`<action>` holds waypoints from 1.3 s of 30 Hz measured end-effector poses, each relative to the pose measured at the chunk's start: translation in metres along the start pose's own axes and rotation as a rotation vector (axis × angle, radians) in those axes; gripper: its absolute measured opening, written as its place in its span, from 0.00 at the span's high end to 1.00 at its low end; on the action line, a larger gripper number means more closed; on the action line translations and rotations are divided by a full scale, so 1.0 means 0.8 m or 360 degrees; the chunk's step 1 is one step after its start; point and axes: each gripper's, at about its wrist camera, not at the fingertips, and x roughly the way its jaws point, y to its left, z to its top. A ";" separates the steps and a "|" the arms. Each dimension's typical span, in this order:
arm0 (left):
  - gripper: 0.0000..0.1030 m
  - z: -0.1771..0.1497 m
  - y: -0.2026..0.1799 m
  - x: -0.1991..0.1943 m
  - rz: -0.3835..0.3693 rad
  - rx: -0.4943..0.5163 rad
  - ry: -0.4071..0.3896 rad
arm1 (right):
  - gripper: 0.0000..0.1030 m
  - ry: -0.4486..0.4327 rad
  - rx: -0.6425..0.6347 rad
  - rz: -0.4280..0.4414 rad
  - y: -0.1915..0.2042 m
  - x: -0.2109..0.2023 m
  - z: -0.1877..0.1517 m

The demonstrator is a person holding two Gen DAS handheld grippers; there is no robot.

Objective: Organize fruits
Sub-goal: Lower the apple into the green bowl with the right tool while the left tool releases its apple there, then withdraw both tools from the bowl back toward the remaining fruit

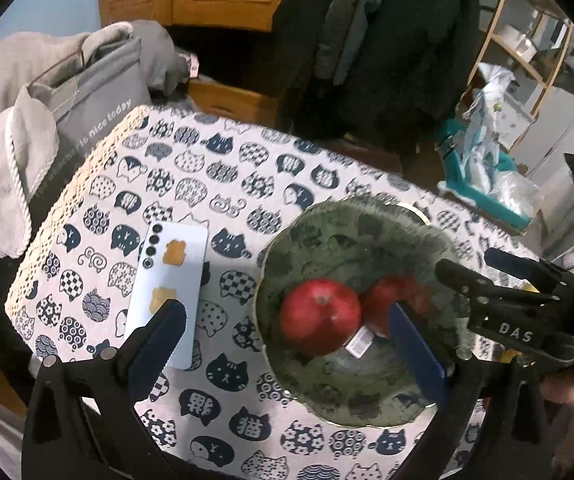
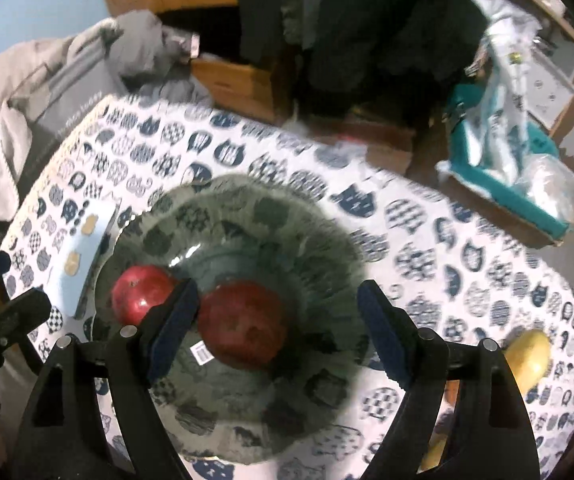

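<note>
Apples [image 2: 243, 326] in the glass plate [image 2: 327, 240] look firm, smooth, rollable; grip yours across the widest middle. Both grippers [image 2: 277, 316] stand released, empty.

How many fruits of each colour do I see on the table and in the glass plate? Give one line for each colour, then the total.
Red round apples, both in the smoky glass plate: 2
Yellow fruit on the cat-print tablecloth, right of the plate: 1
Total: 3
</note>
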 end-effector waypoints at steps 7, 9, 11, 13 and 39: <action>0.01 0.001 -0.030 -0.027 -0.0058 0.0077 -0.0086 | 0.20 -0.0136 0.0037 -0.0057 -0.025 -0.058 -0.005; 0.01 0.000 -0.039 -0.035 -0.0075 0.0099 -0.0105 | 0.20 -0.0176 0.0042 -0.0068 -0.030 -0.074 -0.008; 0.01 -0.001 -0.048 -0.043 -0.0092 0.0123 -0.0125 | 0.20 -0.0215 0.0045 -0.0085 -0.036 -0.091 -0.012; 0.01 -0.002 -0.056 -0.051 -0.0110 0.0140 -0.0148 | 0.20 -0.0251 0.0054 -0.0100 -0.043 -0.108 -0.018; 0.01 -0.021 -0.162 -0.123 -0.0308 0.0365 -0.0276 | 0.20 -0.0466 0.0211 -0.0240 -0.143 -0.255 -0.113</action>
